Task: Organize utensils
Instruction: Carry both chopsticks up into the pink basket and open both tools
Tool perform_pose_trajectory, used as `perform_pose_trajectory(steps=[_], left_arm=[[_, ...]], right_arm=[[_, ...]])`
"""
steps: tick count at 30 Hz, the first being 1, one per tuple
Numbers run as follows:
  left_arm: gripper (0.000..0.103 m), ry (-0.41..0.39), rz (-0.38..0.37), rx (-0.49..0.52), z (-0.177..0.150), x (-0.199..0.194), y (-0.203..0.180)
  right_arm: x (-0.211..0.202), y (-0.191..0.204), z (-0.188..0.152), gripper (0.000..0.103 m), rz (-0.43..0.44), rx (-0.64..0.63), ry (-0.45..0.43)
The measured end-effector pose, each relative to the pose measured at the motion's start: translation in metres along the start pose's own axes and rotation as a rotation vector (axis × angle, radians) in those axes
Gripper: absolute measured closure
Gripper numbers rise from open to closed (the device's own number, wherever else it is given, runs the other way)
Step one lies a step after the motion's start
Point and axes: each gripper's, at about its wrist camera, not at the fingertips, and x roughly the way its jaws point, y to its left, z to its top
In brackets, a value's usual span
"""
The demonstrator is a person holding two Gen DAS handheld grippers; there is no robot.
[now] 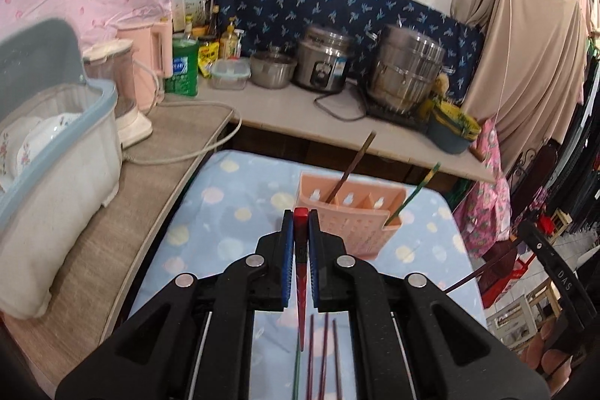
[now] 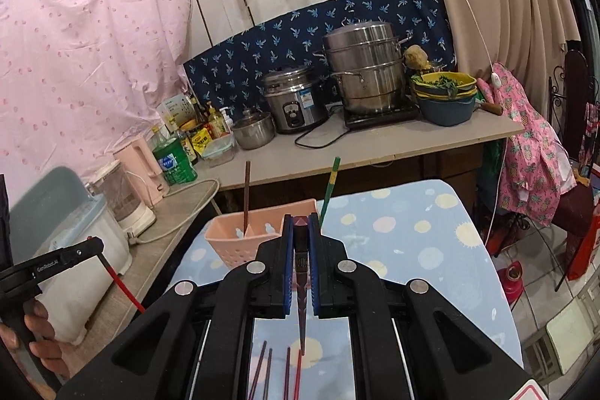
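Observation:
My left gripper is shut on a red chopstick, held above the blue dotted tablecloth. Just ahead stands the pink utensil holder, with a brown chopstick and a green chopstick leaning in it. Several loose chopsticks lie on the cloth below. My right gripper is shut on a dark maroon chopstick, close behind the holder. More loose chopsticks show beneath it. At the left edge of the right wrist view, a hand carries the left gripper.
A lidded dish rack with plates, a blender and a pink kettle sit on the left counter. A rice cooker, steamer pot, bowls and bottles crowd the back counter. A cable trails off the counter's edge.

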Motion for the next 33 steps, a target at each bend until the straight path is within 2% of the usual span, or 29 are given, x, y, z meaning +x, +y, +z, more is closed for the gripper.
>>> perform_pose_trajectory(steps=[8, 15, 21, 33], left_arm=[[0.096, -0.151, -0.028, -0.012, 0.066, -0.011, -0.02], [0.096, -0.244, -0.008, -0.026, 0.107, 0.0, -0.03], [0.096, -0.225, 0.007, -0.038, 0.111, 0.035, -0.028], [0.096, -0.121, 0.056, -0.04, 0.082, 0.089, -0.015]], right_arm=[[0.015, 0.018, 0.066, 0.096, 0.049, 0.01, -0.126], [0.045, 0.038, 0.101, 0.096, 0.056, -0.018, -0.17], [0.083, 0.046, 0.094, 0.096, 0.061, -0.041, -0.112], [0.14, 0.039, 0.056, 0.096, 0.024, -0.026, 0.011]])
